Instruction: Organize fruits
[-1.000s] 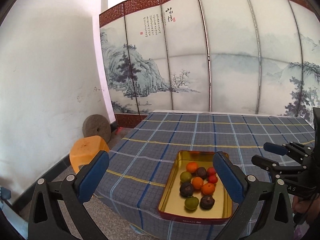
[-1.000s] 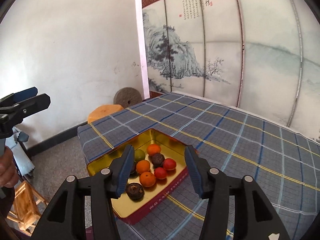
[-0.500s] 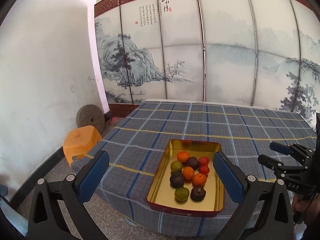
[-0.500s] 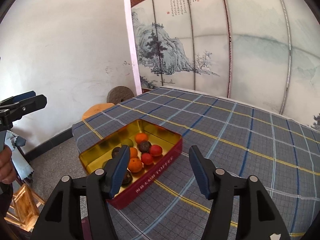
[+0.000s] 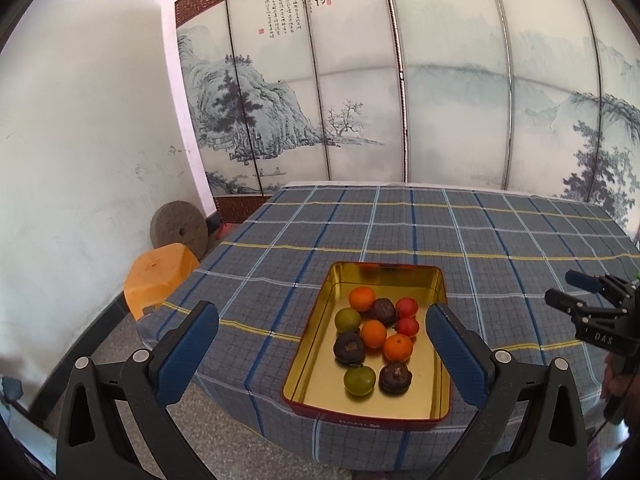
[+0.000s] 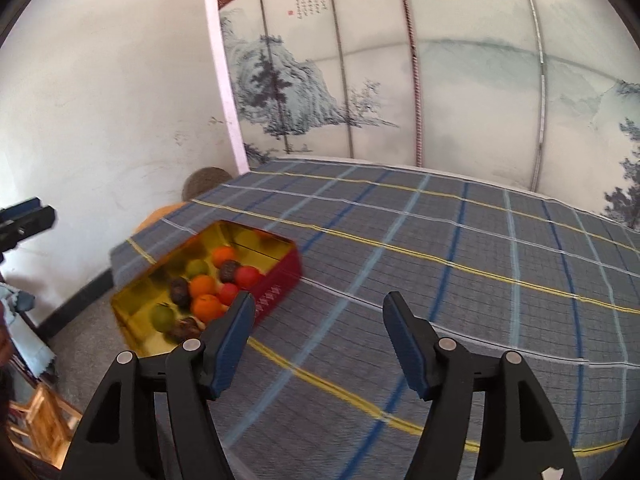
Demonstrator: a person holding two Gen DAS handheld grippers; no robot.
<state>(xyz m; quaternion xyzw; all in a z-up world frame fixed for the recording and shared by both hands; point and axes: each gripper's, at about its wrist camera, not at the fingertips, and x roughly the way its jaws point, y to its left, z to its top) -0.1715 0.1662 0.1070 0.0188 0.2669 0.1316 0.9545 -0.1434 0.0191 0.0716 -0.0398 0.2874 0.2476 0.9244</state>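
A gold-lined red tin tray [image 5: 316, 336] sits near the table's front edge and holds several small fruits: oranges [image 5: 361, 298], green ones [image 5: 347, 319], red ones [image 5: 406, 306] and dark brown ones [image 5: 349, 347]. My left gripper [image 5: 320, 340] is open and empty, above and in front of the tray. My right gripper [image 6: 318, 320] is open and empty, over bare cloth to the right of the tray [image 6: 280, 280]. The right gripper also shows at the right edge of the left wrist view [image 5: 576, 292].
The table wears a grey plaid cloth [image 5: 440, 232]. An orange plastic stool [image 5: 158, 276] and a round millstone [image 5: 180, 230] stand on the floor at the left. A painted folding screen [image 5: 400, 100] stands behind the table. A wooden stool [image 6: 36, 424] is low left.
Both grippers have drawn back and swung right. The tray has slid left in the right wrist view. The right gripper's jaws have opened wider. The fruits have not moved.
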